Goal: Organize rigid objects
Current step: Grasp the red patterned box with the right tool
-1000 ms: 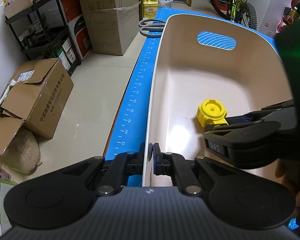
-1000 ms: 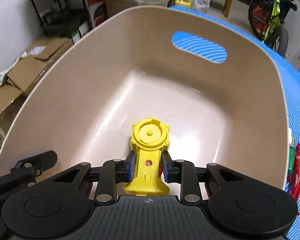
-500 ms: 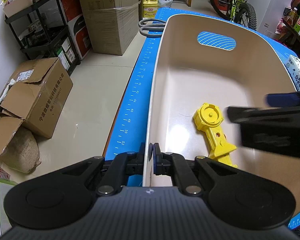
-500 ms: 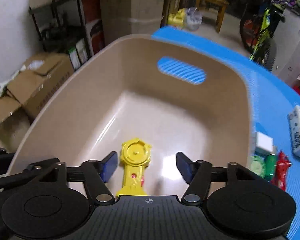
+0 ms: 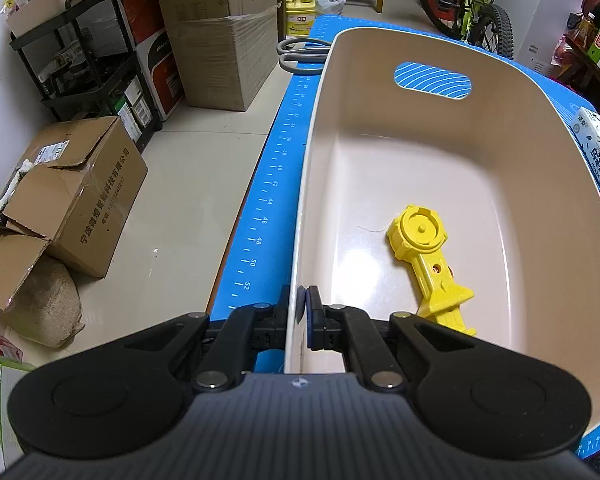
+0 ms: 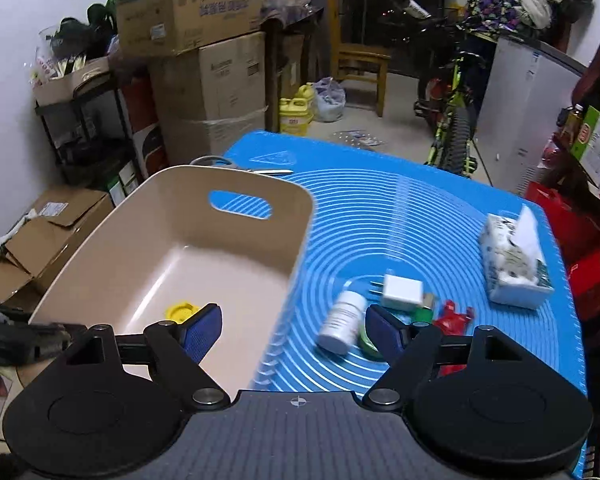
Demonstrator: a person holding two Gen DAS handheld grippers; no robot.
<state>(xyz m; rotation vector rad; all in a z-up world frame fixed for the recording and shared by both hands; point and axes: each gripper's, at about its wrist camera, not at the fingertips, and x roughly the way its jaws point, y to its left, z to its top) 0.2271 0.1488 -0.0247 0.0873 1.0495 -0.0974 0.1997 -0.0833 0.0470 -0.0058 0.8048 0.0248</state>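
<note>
Left gripper: my left gripper [image 5: 302,312] has its jaws clenched on the near left rim of the beige plastic bin [image 5: 532,92], one pad outside the wall, one inside.
Right gripper: my right gripper [image 6: 292,330] hangs above the bin's right wall with its jaws spread wide and nothing between them.
Yellow toy: the yellow plastic toy launcher with a round toothed head [image 5: 426,258] lies flat on the bin floor, in the near half toward the right wall. In my right view only its head [image 6: 182,311] shows, behind the left pad.
Long axis: I see it run diagonally, round head toward the far left of the bin, flared handle end toward the near right.
Bin: it sits on the blue ringed mat [image 6: 420,216] covering the counter, its left wall close to the mat's ruled edge, its oval handle cutout in the far wall.
Room in bin: the floor beyond the toy shows bare.
Right of bin: a white pill bottle on its side [image 6: 342,322], a white plug adapter [image 6: 402,292], a green piece [image 6: 422,314] and a red toy [image 6: 454,316] cluster near the wall; a tissue pack [image 6: 514,266] lies well apart.
Far edge: grey-handled scissors [image 5: 300,54] lie just beyond the bin's far left corner.
</note>
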